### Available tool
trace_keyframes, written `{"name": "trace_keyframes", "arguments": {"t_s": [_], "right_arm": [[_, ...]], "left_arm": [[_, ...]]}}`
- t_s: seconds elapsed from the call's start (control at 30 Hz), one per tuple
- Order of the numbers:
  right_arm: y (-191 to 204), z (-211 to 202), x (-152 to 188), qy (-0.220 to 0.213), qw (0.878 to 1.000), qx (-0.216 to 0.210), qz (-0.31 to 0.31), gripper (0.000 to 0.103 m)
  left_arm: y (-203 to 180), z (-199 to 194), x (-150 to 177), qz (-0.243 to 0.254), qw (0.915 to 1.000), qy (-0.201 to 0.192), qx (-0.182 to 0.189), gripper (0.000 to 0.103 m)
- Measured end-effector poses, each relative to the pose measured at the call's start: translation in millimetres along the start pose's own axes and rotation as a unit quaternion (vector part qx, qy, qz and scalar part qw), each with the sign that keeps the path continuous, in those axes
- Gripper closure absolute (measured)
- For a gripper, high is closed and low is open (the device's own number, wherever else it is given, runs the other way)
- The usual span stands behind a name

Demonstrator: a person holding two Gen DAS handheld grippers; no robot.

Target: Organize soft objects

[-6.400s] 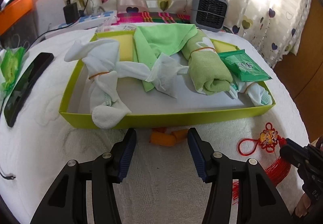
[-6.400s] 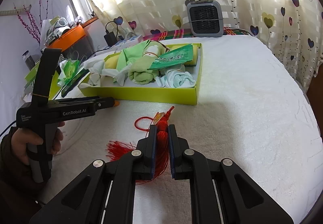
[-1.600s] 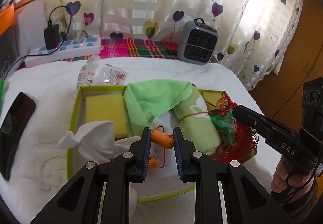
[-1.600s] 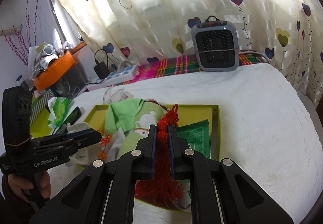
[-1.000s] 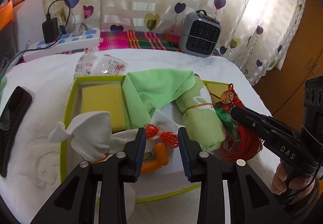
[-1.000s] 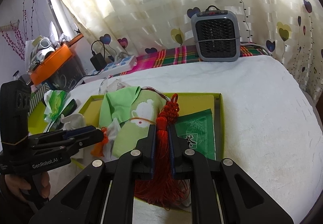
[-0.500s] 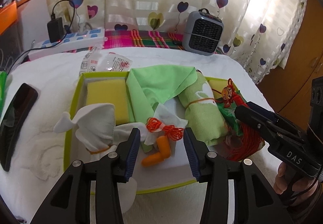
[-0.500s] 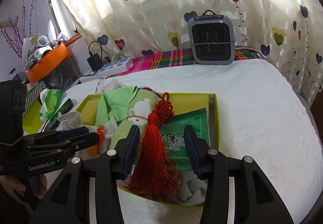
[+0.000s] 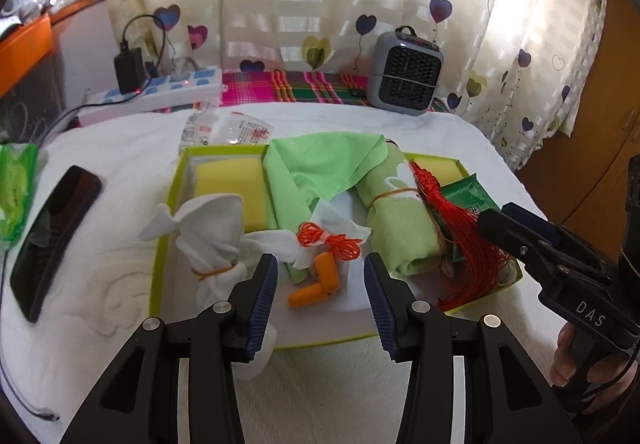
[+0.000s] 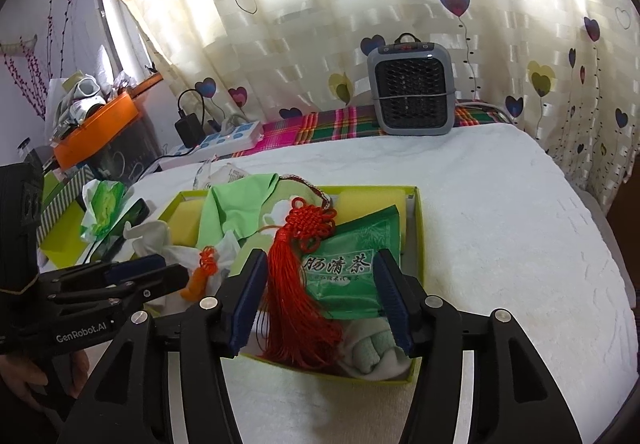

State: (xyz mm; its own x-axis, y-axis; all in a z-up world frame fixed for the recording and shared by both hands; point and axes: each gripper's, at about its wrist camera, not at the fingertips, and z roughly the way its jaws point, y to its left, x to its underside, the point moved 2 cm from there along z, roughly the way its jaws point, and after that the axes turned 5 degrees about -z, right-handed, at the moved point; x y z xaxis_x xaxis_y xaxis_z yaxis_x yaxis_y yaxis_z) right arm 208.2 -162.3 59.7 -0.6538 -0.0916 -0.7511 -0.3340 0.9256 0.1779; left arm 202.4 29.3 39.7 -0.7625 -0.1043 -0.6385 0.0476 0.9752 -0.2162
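Over the yellow-green box (image 9: 159, 244), left gripper (image 9: 317, 286) now spread wide, orange earplugs (image 9: 316, 284) dropped inside, right gripper (image 10: 320, 296) released too, red tassel (image 10: 298, 284) apparently resting on the green packet (image 10: 352, 268).

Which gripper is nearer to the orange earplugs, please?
Left. The left gripper is open with the earplugs between its fingers; the right gripper is open over the red tassel, farther right.

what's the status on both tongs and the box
Left tongs open, empty. Right tongs open, empty. Red tassel and orange earplugs lie in green box. Nothing blocking.
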Motion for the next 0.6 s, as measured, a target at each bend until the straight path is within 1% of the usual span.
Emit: {"name": "trace_keyframes", "arguments": {"t_s": [0.1, 0.27, 0.43, 0.5, 0.6], "right_arm": [[1.1, -4.5, 3.0, -0.002, 1.000, 0.005, 0.002, 0.046], [4.2, -12.9, 7.8, -0.005, 1.000, 0.011, 0.002, 0.044], [9.4, -26.8, 14.1, -0.010, 1.000, 0.015, 0.006, 0.044], [15.0, -32.4, 15.7, -0.014, 0.999, 0.030, -0.008, 0.044], [21.7, -36.4, 20.4, -0.006, 0.999, 0.048, -0.026, 0.044]], "left_arm": [[-0.7, -6.0, 3.8, 0.000, 1.0000, -0.005, -0.002, 0.059], [-5.0, -15.8, 11.9, 0.008, 0.9998, -0.010, -0.015, 0.059], [-7.1, -26.3, 22.1, 0.004, 0.9997, -0.010, -0.020, 0.059], [-8.2, -30.2, 26.3, 0.005, 0.9997, -0.010, -0.024, 0.059], [-10.0, -35.2, 33.3, 0.005, 0.9994, -0.011, -0.032, 0.059]]}}
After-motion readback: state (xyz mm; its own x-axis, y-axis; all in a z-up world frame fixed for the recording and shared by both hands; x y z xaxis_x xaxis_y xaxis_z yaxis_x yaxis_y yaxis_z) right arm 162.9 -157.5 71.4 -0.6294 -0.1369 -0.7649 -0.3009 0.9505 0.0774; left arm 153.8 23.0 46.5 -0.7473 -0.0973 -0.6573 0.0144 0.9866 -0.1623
